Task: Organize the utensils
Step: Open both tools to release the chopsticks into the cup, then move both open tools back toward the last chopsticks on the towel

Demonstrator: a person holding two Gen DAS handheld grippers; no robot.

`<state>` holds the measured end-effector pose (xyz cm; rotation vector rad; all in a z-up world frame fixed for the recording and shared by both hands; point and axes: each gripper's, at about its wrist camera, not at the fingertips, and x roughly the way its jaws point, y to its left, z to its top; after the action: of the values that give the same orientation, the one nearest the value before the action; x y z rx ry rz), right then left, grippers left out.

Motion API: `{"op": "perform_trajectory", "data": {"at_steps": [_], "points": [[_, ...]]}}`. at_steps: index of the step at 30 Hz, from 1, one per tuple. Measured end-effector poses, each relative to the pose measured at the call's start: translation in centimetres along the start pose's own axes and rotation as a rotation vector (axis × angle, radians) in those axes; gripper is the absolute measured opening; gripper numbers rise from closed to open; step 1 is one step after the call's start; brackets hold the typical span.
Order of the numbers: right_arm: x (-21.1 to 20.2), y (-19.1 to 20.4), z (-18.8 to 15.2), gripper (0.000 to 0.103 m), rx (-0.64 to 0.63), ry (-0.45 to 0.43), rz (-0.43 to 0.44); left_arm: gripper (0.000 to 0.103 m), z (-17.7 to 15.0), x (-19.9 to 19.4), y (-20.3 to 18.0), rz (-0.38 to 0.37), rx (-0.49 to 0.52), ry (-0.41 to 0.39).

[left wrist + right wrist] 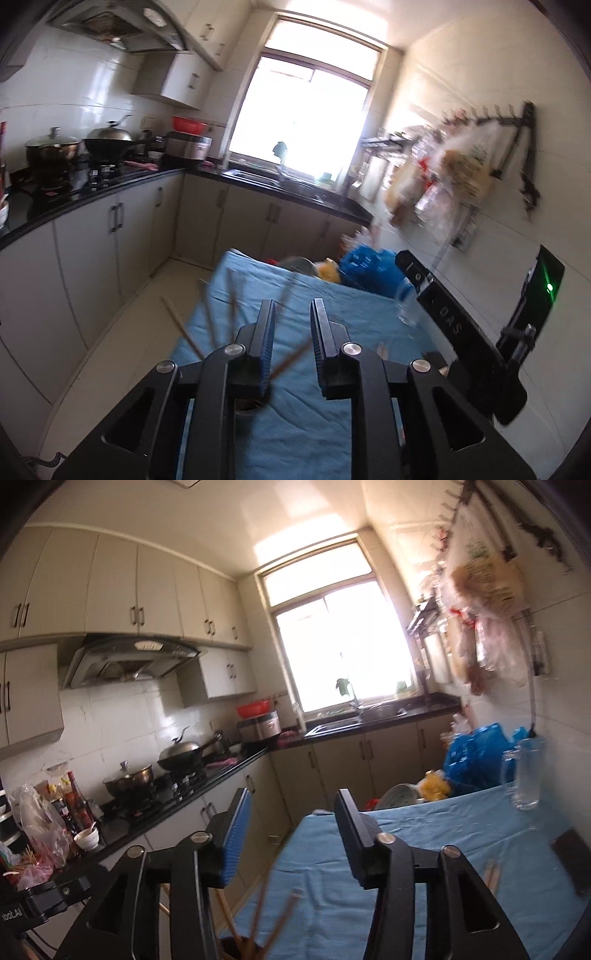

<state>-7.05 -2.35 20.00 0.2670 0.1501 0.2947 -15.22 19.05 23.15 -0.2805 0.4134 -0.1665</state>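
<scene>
Both grippers freed above the chopstick holder, more chopsticks left to gather

The blue-clothed surface (424, 849) stretches ahead of both grippers; the round holder (240, 949) sits just below and slightly left of the right gripper (291, 830), whose jaws stand released with nothing between them. The left gripper (293, 332) is parted narrowly, also empty, with blurred chopsticks (229, 310) fanning out of the holder under its left jaw. A loose pair (491, 877) lies on the cloth to the right gripper's right. I'd judge the next pick goes best by opening wide and pinching both sticks mid-length so they stay parallel.
</scene>
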Motion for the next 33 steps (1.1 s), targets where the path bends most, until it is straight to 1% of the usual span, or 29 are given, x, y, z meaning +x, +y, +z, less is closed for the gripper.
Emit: {"op": "perform_trajectory", "data": {"at_steps": [2,3,5,9,10,12,15,18,19,22,24,25,28,31,33], "points": [[-1.7,-2.7,-0.1,0.059,0.019,-0.008,-0.054,0.033,-1.3,0.3,-2.3,-0.039,0.030,0.034],[-2.3,-4.1,-0.2,0.060,0.026,-0.005,-0.080,0.034,-1.8,0.6,-3.1,-0.052,0.041,0.045],[-3.3,-6.7,-0.7,0.060,0.038,0.011,-0.138,0.035,-3.2,1.5,-5.3,-0.078,0.073,0.082],[-4.9,-13.7,-2.5,0.060,0.103,0.077,-0.274,0.035,-6.3,4.8,-8.9,-0.132,0.104,0.198],[-5.0,-15.0,-2.9,0.060,0.113,0.094,-0.298,0.035,-7.3,6.1,-9.8,-0.140,0.108,0.240],[-5.2,-17.8,-3.9,0.060,0.129,0.130,-0.342,0.035,-8.5,8.0,-10.9,-0.146,0.112,0.291],[-5.0,-21.8,-5.7,0.060,0.141,0.188,-0.385,0.035,-10.5,11.9,-12.4,-0.141,0.114,0.386],[-4.2,-24.8,-7.2,0.060,0.168,0.232,-0.395,0.035,-11.7,16.0,-13.5,-0.137,0.115,0.460],[-3.8,-25.7,-7.7,0.060,0.181,0.249,-0.392,0.035,-12.1,17.9,-14.1,-0.137,0.119,0.488],[-2.5,-28.2,-8.9,0.060,0.222,0.289,-0.380,0.035,-12.9,21.9,-15.2,-0.129,0.146,0.539],[-2.2,-29.6,-9.4,0.060,0.257,0.296,-0.372,0.033,-13.2,25.3,-16.6,-0.145,0.176,0.575],[-2.2,-30.3,-9.7,0.060,0.281,0.295,-0.366,0.031,-13.5,26.0,-16.8,-0.148,0.184,0.585],[-2.1,-31.8,-10.2,0.060,0.340,0.294,-0.347,0.029,-13.8,30.3,-18.1,-0.164,0.197,0.632],[-2.2,-33.3,-11.1,0.060,0.409,0.320,-0.325,0.027,-14.0,33.2,-18.5,-0.163,0.191,0.662],[-2.1,-33.7,-11.0,0.060,0.442,0.315,-0.308,0.025,-14.3,35.0,-18.7,-0.153,0.191,0.682]]}}
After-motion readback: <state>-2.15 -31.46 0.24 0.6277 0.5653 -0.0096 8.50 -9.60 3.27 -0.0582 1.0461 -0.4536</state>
